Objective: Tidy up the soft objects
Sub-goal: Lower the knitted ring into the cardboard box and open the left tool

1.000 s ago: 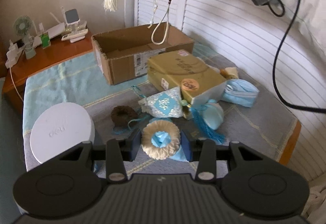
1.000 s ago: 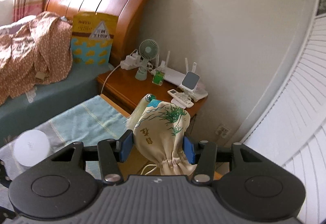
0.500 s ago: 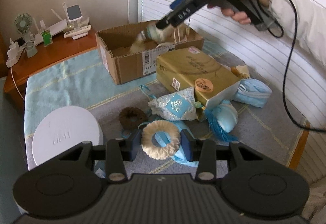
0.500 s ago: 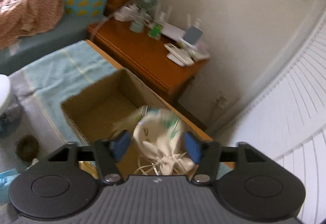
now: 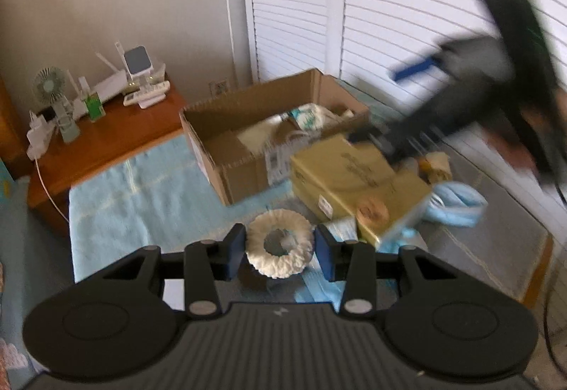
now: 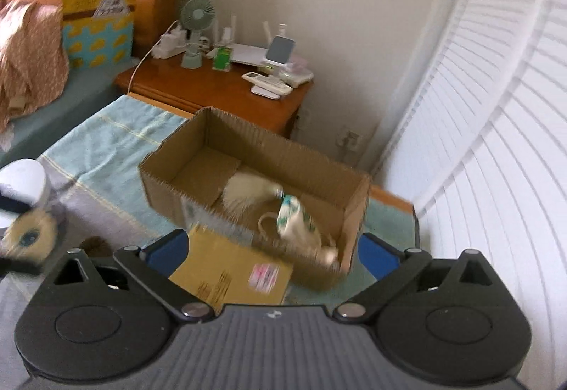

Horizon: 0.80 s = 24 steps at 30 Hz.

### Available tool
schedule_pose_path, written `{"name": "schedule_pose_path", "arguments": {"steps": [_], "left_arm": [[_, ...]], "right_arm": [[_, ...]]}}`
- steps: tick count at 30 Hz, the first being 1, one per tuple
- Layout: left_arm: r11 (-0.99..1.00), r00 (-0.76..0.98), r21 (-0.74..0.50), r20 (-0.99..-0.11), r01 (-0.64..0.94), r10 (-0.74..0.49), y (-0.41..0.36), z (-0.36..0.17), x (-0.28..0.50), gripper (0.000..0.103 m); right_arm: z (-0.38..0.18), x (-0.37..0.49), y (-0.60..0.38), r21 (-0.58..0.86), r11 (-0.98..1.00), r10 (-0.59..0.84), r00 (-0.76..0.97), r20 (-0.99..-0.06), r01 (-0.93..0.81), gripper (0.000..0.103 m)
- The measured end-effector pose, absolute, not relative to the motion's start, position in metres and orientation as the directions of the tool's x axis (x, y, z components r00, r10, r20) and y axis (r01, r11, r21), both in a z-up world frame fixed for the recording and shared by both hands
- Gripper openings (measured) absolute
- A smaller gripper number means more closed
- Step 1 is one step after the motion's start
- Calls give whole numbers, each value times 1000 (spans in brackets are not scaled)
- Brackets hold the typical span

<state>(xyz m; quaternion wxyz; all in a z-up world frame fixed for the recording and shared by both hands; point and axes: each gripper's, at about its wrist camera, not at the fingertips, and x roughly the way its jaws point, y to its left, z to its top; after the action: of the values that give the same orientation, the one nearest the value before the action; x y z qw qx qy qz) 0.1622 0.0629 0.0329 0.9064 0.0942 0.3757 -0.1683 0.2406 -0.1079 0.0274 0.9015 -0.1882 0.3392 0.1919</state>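
Fluffy cream ring (image 5: 280, 251) sits pinched in left tongs (image 5: 280, 253); right tongs (image 6: 271, 253), just opened wide, hold nothing above corrugated cardboard box (image 6: 170, 173).

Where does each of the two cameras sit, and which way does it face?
Left wrist: rides the left claw, looking down over the fluffy white ring it grips toward the cardboard box; the right claw shows, blurred.
Right wrist: rides the right claw, jaws just opened, nothing between them, looking down into the box at the drawstring pouch.
Shared: box, pouch, yellow carton, nightstand with fan.
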Motion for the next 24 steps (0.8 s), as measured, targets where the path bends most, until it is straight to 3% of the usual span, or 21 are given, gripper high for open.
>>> {"name": "schedule_pose_path", "arguments": {"steps": [14, 16, 18, 24], "left_arm": [[952, 683, 105, -719, 288, -127, 33, 47, 292, 44], [957, 690, 104, -715, 269, -116, 33, 46, 307, 52], [964, 693, 97, -713, 247, -106, 34, 45, 314, 87], [971, 713, 100, -696, 216, -87, 36, 52, 300, 88]], "right_arm": [[15, 134, -157, -94, 920, 244, 744, -622, -380, 103], [15, 130, -162, -94, 924, 237, 749, -619, -370, 103], [15, 127, -165, -98, 925, 234, 752, -617, -368, 103], [13, 125, -173, -91, 926, 236, 751, -617, -366, 103]]}}
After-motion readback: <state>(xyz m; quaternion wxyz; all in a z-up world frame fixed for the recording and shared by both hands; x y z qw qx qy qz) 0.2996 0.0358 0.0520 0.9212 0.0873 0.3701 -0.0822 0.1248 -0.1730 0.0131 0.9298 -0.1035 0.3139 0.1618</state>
